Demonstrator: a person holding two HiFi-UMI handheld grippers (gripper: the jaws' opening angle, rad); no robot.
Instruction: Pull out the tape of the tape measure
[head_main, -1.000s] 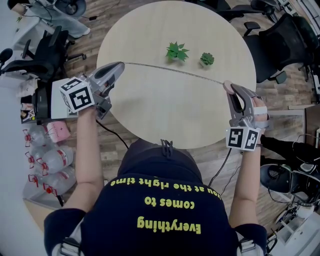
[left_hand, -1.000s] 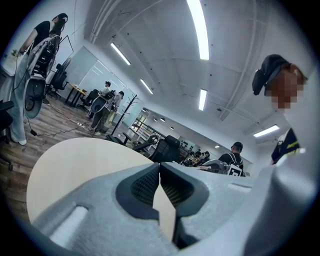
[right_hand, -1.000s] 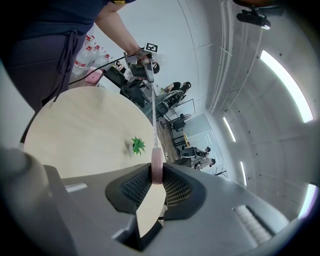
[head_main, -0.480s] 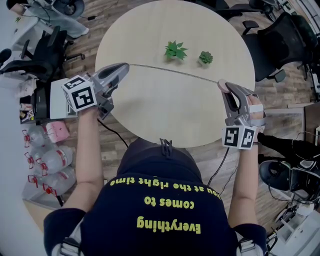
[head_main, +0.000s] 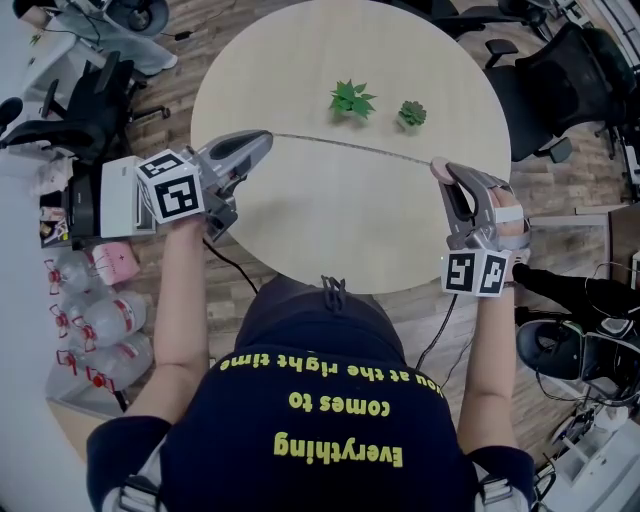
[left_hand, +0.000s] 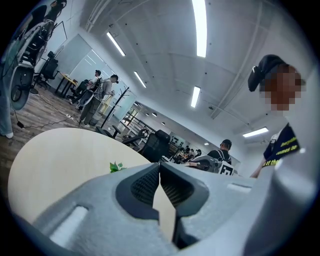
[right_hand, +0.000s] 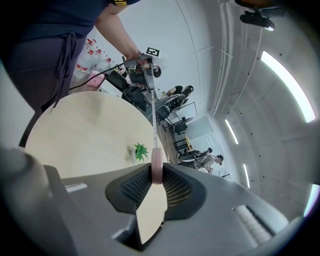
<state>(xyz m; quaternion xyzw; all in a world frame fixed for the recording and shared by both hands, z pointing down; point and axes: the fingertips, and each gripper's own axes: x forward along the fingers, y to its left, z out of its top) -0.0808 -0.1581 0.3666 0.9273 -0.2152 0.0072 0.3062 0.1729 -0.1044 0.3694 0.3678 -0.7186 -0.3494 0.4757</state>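
Observation:
A thin tape (head_main: 350, 147) is stretched taut above the round pale table (head_main: 330, 225), from one gripper to the other. My left gripper (head_main: 266, 136) is at the table's left edge, shut on the tape's end; in the left gripper view its jaws (left_hand: 160, 166) are pressed together. At the right edge, my right gripper (head_main: 438, 168) is shut on the pink tape measure (right_hand: 156, 172). The tape (right_hand: 153, 120) runs away from the case toward the left gripper (right_hand: 145, 62) across the table.
Two small green plants (head_main: 351, 100) (head_main: 411, 114) stand on the far half of the table, just behind the tape. Office chairs (head_main: 570, 80) (head_main: 90, 105) flank the table. Bottles (head_main: 95, 320) and a white box (head_main: 105, 205) lie on the floor at the left.
My left gripper has moved right, toward the table's middle, still shut on the tape's end. The span of tape between the grippers is shorter. The right gripper has barely shifted.

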